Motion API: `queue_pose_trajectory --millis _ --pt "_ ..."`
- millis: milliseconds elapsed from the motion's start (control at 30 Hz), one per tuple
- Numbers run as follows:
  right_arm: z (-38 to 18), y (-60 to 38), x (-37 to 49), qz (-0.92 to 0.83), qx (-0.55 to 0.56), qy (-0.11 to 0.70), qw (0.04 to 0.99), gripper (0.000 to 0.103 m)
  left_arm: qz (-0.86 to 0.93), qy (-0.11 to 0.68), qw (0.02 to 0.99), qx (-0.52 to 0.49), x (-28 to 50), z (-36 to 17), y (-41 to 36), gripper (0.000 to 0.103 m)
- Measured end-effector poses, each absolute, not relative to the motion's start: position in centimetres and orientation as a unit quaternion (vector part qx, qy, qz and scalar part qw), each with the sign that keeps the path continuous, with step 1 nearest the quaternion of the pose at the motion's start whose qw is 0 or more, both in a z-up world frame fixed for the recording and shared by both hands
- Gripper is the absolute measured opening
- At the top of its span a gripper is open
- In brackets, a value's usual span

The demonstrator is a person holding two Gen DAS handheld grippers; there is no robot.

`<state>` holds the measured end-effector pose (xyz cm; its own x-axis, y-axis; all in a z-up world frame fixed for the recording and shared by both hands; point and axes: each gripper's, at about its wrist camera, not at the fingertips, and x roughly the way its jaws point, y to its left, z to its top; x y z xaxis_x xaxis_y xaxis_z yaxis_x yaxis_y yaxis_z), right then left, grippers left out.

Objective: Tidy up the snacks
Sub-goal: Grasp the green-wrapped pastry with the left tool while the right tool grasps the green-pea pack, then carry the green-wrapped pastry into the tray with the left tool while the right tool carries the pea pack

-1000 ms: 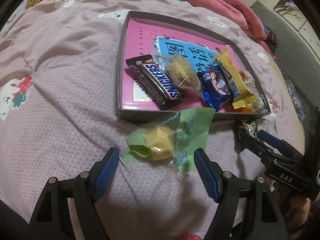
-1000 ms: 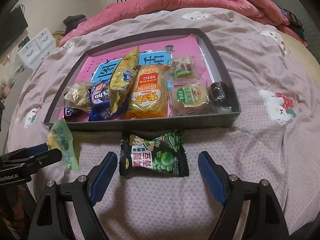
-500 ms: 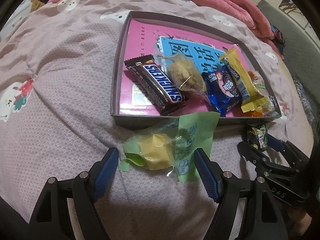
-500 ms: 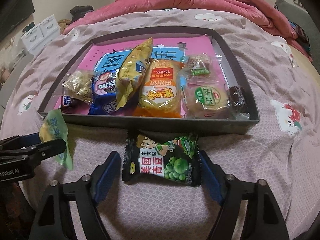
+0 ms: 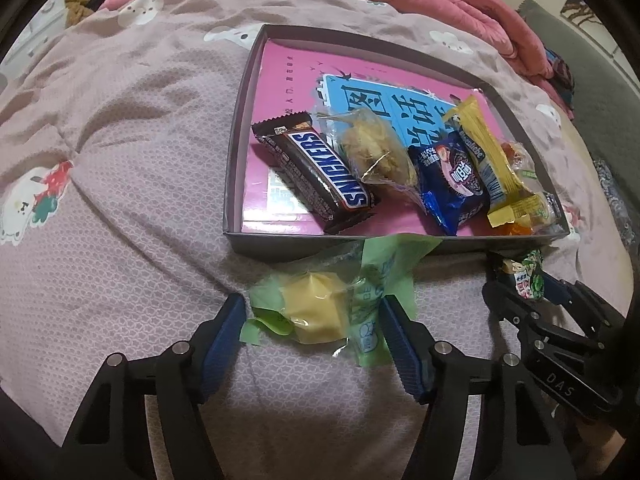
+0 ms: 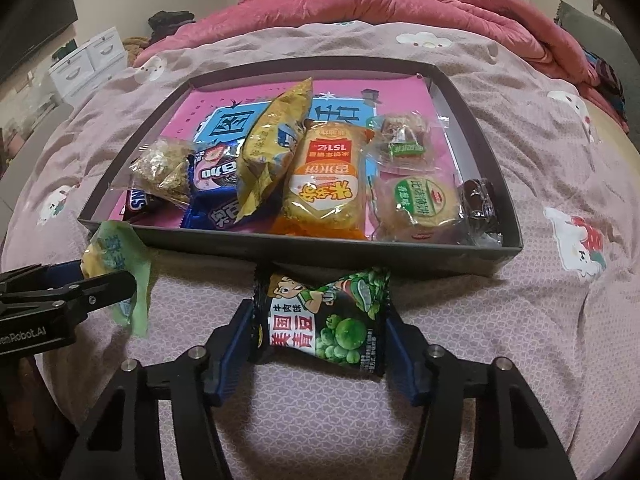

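Observation:
My left gripper (image 5: 312, 320) is shut on a green-wrapped yellow pastry (image 5: 316, 306), pads touching both sides, just before the grey tray (image 5: 236, 168). My right gripper (image 6: 320, 324) is shut on a black-and-green pea snack packet (image 6: 324, 320) in front of the tray's near wall (image 6: 360, 250). Each gripper shows in the other's view: the right (image 5: 520, 292) holding the packet, the left (image 6: 108, 284) holding the pastry. The tray holds a Snickers bar (image 5: 320, 176), a blue packet (image 5: 452, 176), a yellow packet (image 6: 276, 144), an orange rice cake (image 6: 328, 184) and other snacks.
The tray lies on a mauve quilt (image 5: 120, 160) with cartoon prints. A pink duvet (image 6: 400, 4) is bunched at the far side. White drawers (image 6: 88, 64) stand at the far left.
Both grippers moved forward and closed: the left onto the green pastry, the right onto the pea packet. Both snacks now sit nearer the tray's front wall.

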<state>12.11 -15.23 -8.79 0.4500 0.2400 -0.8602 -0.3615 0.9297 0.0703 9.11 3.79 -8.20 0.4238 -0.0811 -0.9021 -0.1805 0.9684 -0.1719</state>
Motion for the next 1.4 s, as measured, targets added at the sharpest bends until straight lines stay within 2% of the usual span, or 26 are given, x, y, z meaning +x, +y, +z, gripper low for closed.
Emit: queue_pose_trajectory --millis 167,633,1400 --pt "-8.6 -15.3 12.0 0.185 -0.057 0.491 0.849 0.051 0.032 0.531 0.837 -0.126 9.0 -8.0 4.1 0.059" --pt "-6.6 -15.4 10.9 0.218 -0.032 0.465 0.858 0.050 0.021 0.515 0.842 -0.157 7.7 -7.2 5.6 0.046" --pt "-5.2 -15.9 10.0 0.229 -0.024 0.443 0.867 0.050 0.010 0.490 0.855 -0.170 5.3 -4.4 6.0 0.043"
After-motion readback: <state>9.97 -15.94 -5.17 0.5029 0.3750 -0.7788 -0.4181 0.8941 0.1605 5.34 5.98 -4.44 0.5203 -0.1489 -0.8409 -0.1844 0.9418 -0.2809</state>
